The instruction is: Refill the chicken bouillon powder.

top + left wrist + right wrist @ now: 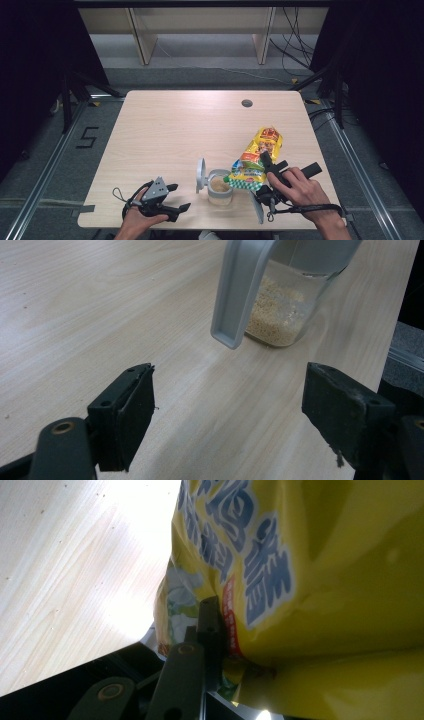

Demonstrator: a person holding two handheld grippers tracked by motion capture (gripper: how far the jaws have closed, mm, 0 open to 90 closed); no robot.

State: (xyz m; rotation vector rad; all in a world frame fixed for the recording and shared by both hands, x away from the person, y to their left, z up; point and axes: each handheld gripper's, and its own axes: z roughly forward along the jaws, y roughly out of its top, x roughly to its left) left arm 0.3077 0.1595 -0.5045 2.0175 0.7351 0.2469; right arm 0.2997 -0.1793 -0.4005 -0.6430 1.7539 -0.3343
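Pouring grain from bag into jar.
Right gripper (266, 162) is clamping the tilted yellow bag (256, 157) over the open jar (220, 188); left gripper (176, 197) is waiting nearby, jaws apart.

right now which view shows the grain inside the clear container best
The left gripper view: the clear container stands close up, and the pale grain shows through its wall near the bottom. The high view shows the grain as a small tan patch from above. The right gripper view looks at the yellow bag.

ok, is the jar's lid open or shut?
Open. The lid stands swung up at the jar's left side, and the grain inside shows from above.
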